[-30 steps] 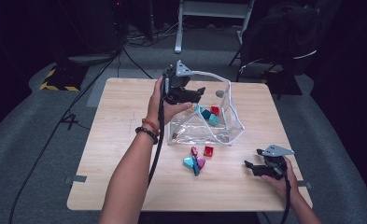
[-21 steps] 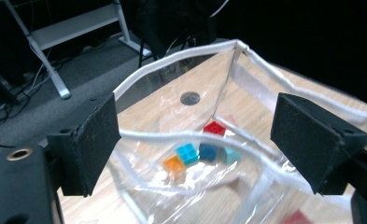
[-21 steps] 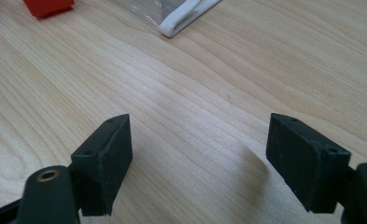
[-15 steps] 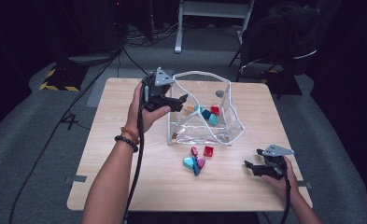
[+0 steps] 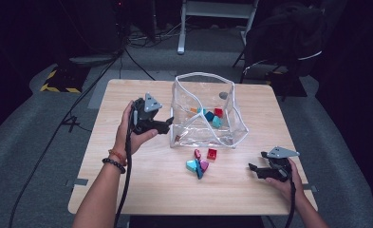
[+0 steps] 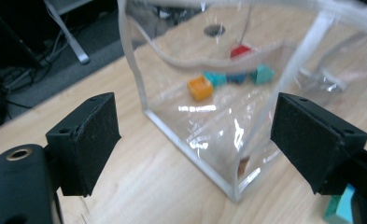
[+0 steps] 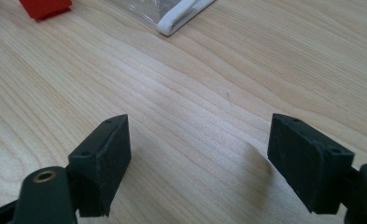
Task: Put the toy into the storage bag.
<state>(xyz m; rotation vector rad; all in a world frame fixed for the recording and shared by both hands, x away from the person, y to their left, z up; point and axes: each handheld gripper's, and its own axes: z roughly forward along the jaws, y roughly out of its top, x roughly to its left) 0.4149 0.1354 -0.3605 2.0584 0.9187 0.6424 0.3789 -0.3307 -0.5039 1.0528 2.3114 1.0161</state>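
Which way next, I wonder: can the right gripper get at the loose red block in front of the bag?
Probably yes: the right gripper is open, and bare table separates it from the red block.

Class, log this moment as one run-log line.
left gripper: open, empty, beside clear bag | right gripper: open, empty | loose blocks: on table

Dim room w/ grey carpet floor (image 5: pixel 32 142), cables, maybe a dark chair (image 5: pixel 288 38) behind wood table (image 5: pixel 151 190).
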